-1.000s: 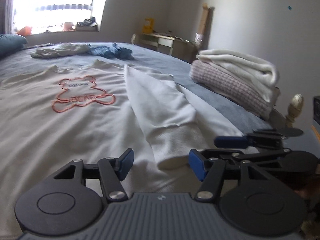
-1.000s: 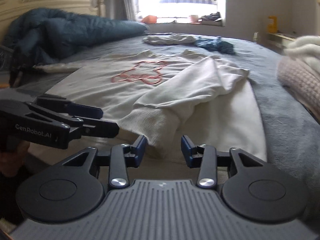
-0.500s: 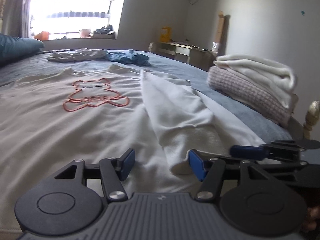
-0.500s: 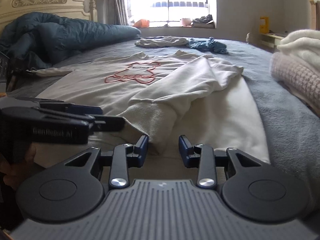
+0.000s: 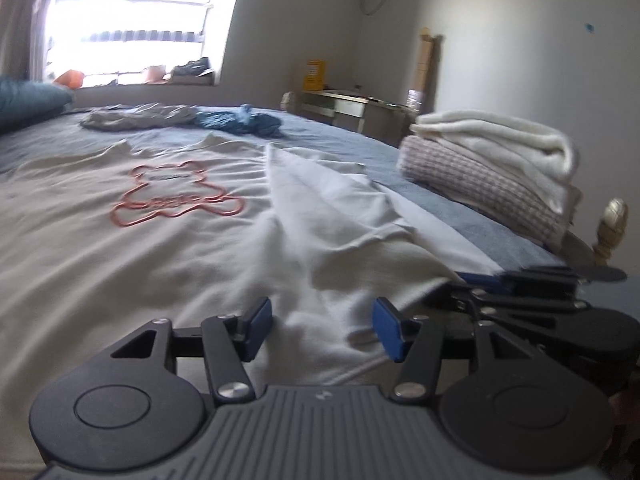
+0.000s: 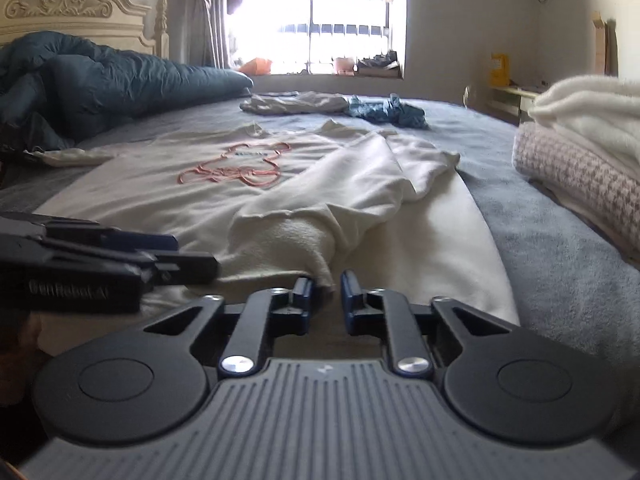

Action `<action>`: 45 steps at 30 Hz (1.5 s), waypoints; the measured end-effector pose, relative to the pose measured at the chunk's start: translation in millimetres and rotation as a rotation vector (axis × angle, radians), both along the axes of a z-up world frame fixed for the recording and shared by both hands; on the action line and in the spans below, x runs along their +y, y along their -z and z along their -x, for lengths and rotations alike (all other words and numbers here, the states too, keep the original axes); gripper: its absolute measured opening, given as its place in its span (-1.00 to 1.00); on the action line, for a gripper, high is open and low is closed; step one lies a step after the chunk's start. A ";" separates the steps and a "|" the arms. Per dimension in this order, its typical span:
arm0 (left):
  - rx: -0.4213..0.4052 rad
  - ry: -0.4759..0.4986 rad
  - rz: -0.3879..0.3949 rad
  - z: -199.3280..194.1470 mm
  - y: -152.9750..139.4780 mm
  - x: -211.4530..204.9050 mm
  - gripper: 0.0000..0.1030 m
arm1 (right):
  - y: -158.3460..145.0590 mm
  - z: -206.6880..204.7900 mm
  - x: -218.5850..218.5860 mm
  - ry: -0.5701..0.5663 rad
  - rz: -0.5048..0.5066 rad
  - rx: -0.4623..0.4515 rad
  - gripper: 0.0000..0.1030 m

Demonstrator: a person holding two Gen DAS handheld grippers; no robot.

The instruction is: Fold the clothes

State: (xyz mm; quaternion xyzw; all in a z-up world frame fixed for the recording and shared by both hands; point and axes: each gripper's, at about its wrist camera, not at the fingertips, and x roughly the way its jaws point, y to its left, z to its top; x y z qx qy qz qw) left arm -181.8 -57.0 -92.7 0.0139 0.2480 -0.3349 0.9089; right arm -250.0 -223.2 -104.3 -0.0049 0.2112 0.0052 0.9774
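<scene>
Both claws sit low at the near edge of a cream sweatshirt spread flat on a bed with a grey-blue cover. On the right, the right gripper is closing, its blue pads narrow around the ribbed cuff of the sleeve that lies folded across the body of the sweatshirt; whether the pads already press the cloth cannot be told. On the left, the left gripper stands about half open over the sweatshirt's hem, with cloth lying between its pads but not pinched. The sweatshirt carries a red outline of a bear on its chest. Farther up the bed lie a crumpled grey garment and, just beside it, a bunched blue garment. A dark teal duvet is heaped by a carved cream headboard. At the bed's right edge a folded white blanket rests on a folded checked one. Beyond the bed, a bright barred window has small things on its sill, and a low desk with a yellow box stands against the pale wall.
</scene>
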 end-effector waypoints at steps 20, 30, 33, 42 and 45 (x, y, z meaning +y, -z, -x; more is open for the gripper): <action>-0.026 0.052 -0.006 2.1 5.0 -17.2 0.14 | -9.0 2.4 -20.8 0.019 -0.153 -0.023 -0.84; 0.081 -0.100 0.103 -21.5 2.0 5.5 -0.36 | -13.5 5.6 -21.3 0.032 -0.133 -0.063 -0.84; 0.082 -0.083 0.085 -19.0 2.7 0.9 -0.49 | -9.0 -2.0 -14.3 0.004 -0.132 -0.042 -0.80; -0.069 -0.041 0.102 -25.8 -55.9 -23.2 -0.95 | -49.2 -29.3 -21.5 0.019 0.053 -0.091 -0.90; -0.219 0.057 0.173 -22.5 -119.7 -36.8 -0.96 | -112.5 -30.1 -29.4 0.021 0.189 -0.252 -0.91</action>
